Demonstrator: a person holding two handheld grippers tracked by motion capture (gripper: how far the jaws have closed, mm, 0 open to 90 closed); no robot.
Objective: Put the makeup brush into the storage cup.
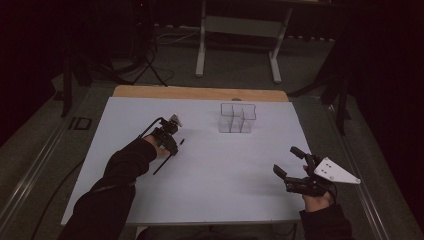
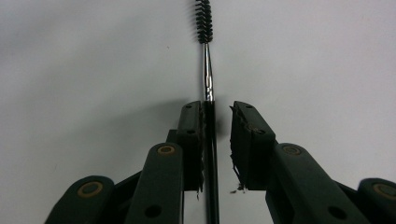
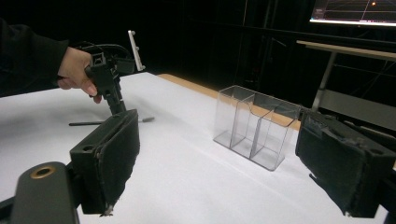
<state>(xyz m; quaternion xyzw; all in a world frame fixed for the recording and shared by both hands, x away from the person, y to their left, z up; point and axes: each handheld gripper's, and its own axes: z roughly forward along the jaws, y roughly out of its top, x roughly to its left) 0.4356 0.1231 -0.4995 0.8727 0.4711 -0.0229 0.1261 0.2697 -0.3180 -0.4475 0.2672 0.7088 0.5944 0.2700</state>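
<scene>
Step in hand looks like the pickup of the spoolie brush [image 2: 206,70]: the left claw [image 2: 216,121] sits low over it on the white counter [image 1: 210,190], jaws narrow but not clamped, one pad [image 2: 192,140] against the handle and a gap on the other side. The brush lies flat on the counter, well to the left of the clear organizer [image 1: 237,118] and nearer the person than it.

Next move probably calls for closing the jaws fully on the handle, lifting, then carrying the brush toward the organizer (likely to drop it in one compartment, which one cannot be told).

The brush is thin: black handle, short shiny metal neck, dark bristle spiral at the tip pointing away from the left claw. Slim and round, so it may roll or slip if pinched off-centre.

The right claw [image 1: 290,162] hangs wide and holds nothing, in front of and to the right of the organizer, well apart from it. The organizer stands upright, compartments look empty.
</scene>
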